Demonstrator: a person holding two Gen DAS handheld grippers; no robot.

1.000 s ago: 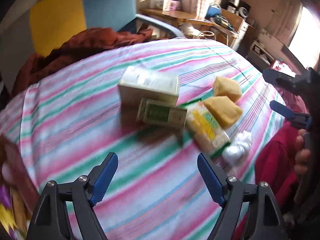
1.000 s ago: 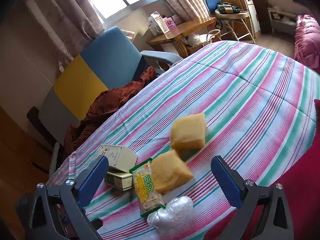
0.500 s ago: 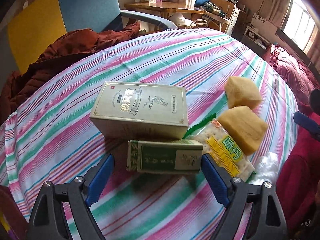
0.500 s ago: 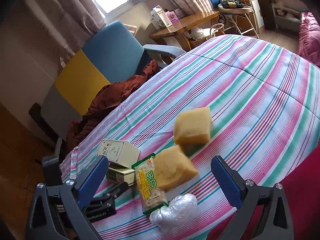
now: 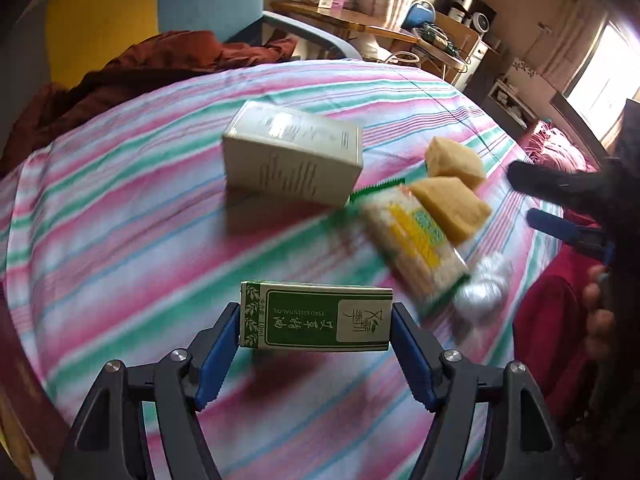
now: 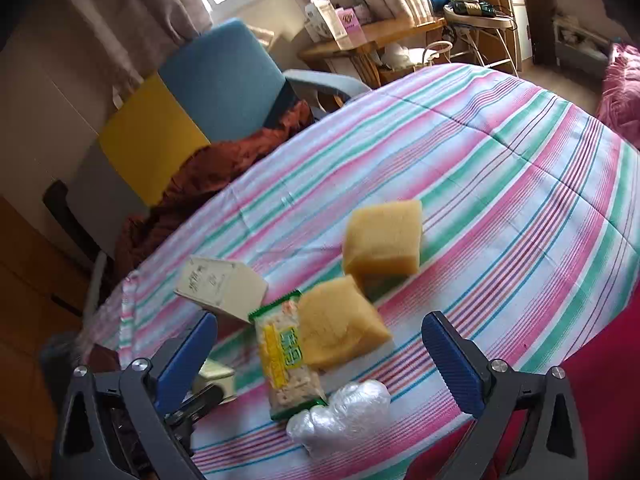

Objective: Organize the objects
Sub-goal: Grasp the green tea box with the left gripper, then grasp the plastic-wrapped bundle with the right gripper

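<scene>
Between the blue pads of your left tool [image 5: 316,334], just above the striped bedspread [image 5: 140,208], you are closing on the green essential-oil box [image 5: 316,316] by its short ends, likely light, crushable cardboard, while your right tool [image 6: 320,350] is hanging open, empty.

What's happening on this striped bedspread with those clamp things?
A person is tidying small items on the striped bedspread with hand-held tongs. The left tongs are closing on the ends of a small green box, which sits between their blue pads and looks lifted off the cloth. The right tongs hang open and empty above the rest: a larger cream box, a cracker packet, two yellow sponges and a crumpled clear plastic bag.
</scene>
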